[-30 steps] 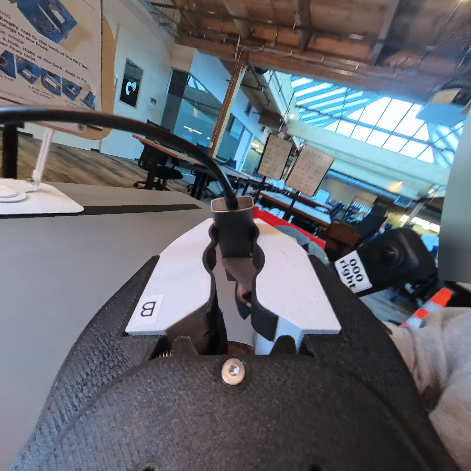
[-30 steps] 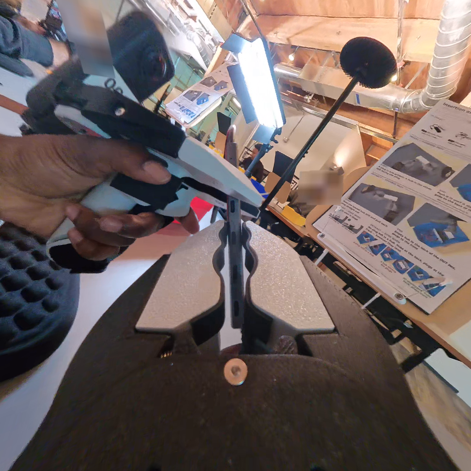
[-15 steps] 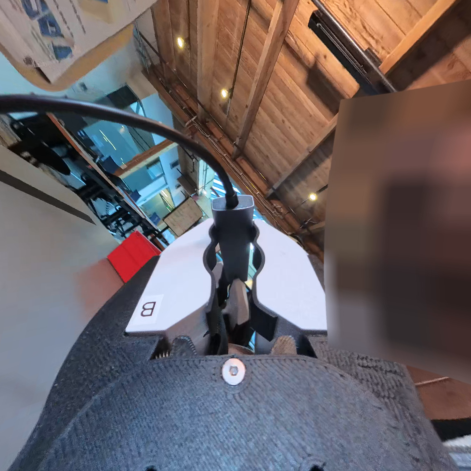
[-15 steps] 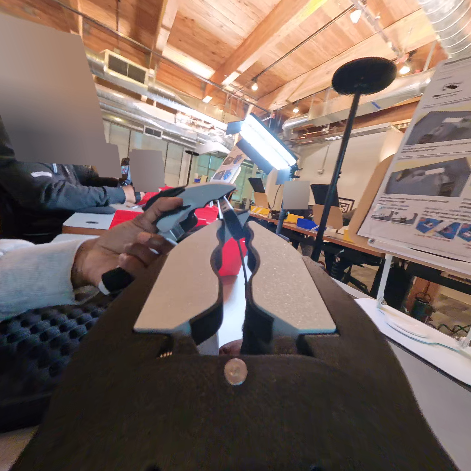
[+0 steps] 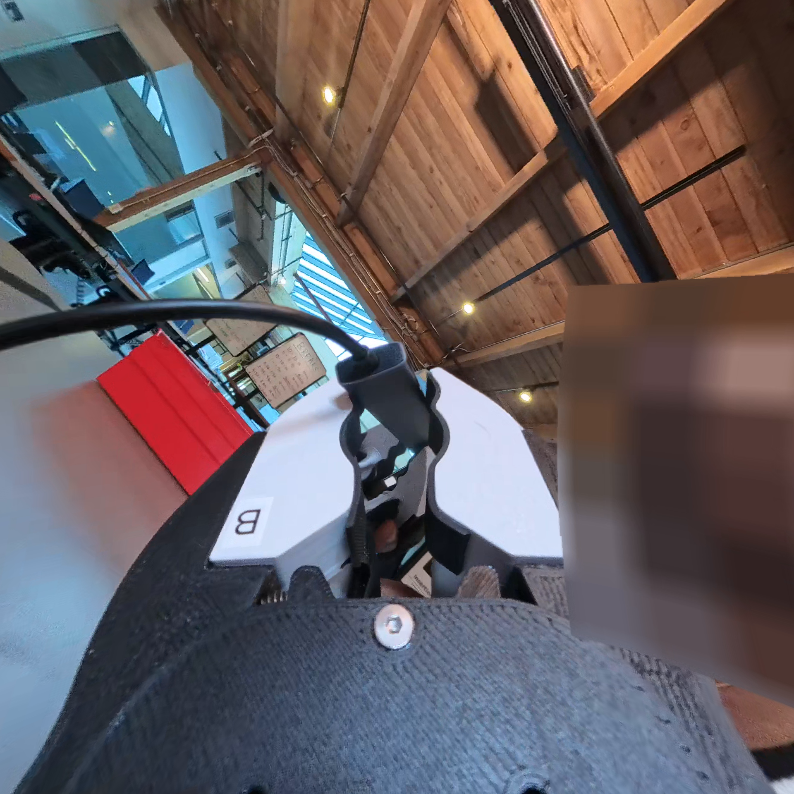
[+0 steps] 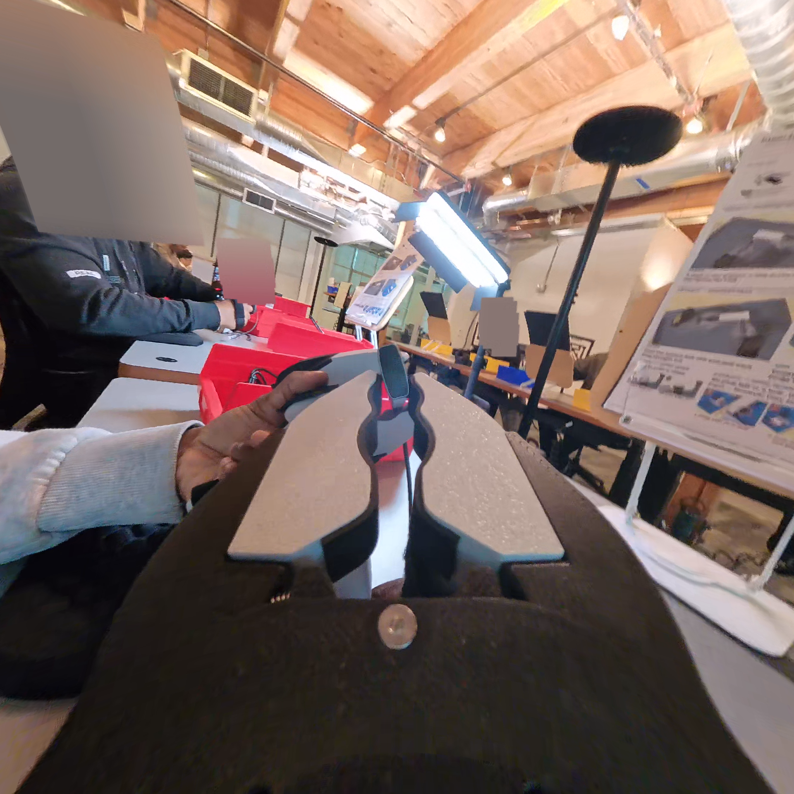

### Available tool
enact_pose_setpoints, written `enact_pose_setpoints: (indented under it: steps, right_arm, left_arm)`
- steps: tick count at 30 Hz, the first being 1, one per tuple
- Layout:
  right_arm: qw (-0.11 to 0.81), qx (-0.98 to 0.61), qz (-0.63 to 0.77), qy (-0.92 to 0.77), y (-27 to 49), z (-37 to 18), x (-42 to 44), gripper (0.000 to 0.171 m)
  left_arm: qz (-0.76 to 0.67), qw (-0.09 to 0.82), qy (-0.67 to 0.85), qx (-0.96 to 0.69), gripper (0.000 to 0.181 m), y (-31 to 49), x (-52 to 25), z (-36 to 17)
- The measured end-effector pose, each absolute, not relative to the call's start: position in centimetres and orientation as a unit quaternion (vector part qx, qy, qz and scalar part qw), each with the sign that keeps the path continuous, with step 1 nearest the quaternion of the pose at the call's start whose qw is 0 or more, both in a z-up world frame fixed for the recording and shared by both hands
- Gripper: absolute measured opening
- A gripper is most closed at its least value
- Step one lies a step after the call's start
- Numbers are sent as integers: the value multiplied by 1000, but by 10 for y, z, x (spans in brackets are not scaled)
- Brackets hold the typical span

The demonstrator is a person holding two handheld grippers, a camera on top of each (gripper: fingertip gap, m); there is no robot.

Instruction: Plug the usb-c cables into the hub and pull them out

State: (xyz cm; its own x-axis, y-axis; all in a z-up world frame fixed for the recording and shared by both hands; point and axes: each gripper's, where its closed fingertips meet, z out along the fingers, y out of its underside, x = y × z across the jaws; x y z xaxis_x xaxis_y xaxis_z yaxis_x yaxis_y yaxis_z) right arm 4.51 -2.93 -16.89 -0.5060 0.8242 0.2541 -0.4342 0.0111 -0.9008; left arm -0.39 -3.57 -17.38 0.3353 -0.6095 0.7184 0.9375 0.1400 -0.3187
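Half a second back the hub [image 5: 389,397] stood upright between pinching fingers; now the left gripper [image 5: 393,423] has its fingers [image 5: 300,477] spread, and the dark grey hub leans toward 11 o'clock, resting against the inner edge of the finger at 3 o'clock with a clear gap on the other side. Its black cable [image 5: 172,311] arcs away toward 9 o'clock and leaves the picture. In the right wrist view the right gripper [image 6: 393,412] has turned level with the room; its fingers [image 6: 468,468] stand slightly apart with nothing visibly pinched between them. Beyond their tips, at 12 o'clock, the hub [image 6: 393,380] shows end-on in the far gripper, held by a hand [image 6: 240,429] in a white sleeve [image 6: 86,485]. A red bin [image 6: 266,365] sits on the bench [image 6: 142,404] behind, at 10 o'clock.
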Motion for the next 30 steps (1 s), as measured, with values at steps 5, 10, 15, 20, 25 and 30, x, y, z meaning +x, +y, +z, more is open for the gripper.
enact_pose_setpoints:
  steps: [5,10,15,20,25,30]
  right_arm:
    - [480,-257,695,-470,-17,-166,67,9]
    - [599,-213,611,-472,10,-154,103,9]
    - [670,-55,345,-655,8,-198,125,9]
    - [563,-33,235,-792,17,-296,147,10]
    - [449,-143,290,-833,19,-316,164,41]
    - [399,-246,498,-730,15,-264,165,74]
  left_arm:
    - [-528,705,-197,-430,32,-27,12,-182]
    - [-495,712,-187,-462,38,-33,13,-187]
    - [-401,756,-150,-495,38,-55,15,-182]
    - [-344,762,-102,-539,39,-97,44,-172]
    - [-170,780,-132,-588,39,-172,38,-176]
    - [74,720,-221,-654,41,-248,-23,-178]
